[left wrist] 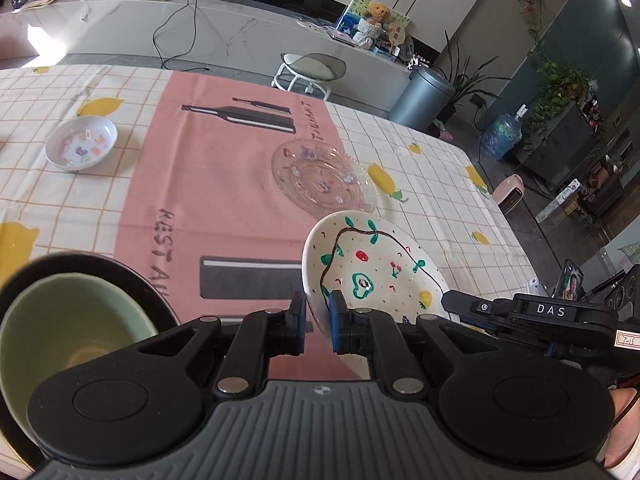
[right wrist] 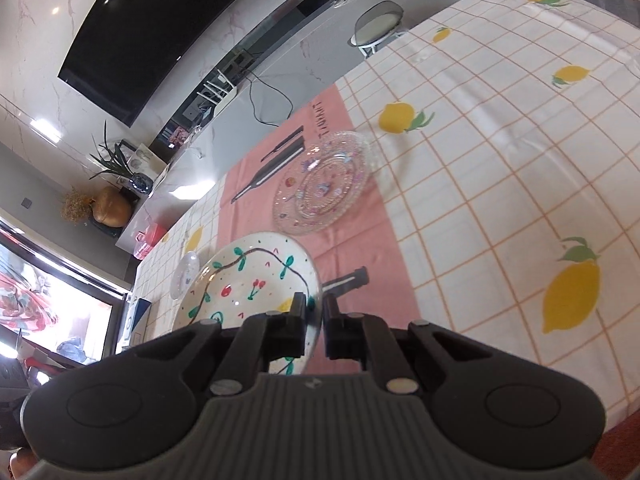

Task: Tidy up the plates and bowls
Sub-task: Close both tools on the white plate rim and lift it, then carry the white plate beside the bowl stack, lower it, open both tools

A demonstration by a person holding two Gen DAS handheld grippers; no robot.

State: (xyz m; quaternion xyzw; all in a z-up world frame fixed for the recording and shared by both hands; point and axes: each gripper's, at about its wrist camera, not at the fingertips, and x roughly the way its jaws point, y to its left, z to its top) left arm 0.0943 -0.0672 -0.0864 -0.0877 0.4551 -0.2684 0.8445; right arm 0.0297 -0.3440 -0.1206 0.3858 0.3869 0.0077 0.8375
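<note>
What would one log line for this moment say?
left claw: shut on painted plate | right claw: shut on same plate | plate: tilted | glass plate: on table

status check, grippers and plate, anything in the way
Left gripper and right gripper both shut on painted plate, lifted. Glass plate sits ahead on table, path otherwise open.

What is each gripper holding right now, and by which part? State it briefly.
Both hold the painted plate by its rim: the left gripper clamps its left edge, the right gripper the opposite edge. It is lifted and tilted above the tablecloth.
</note>
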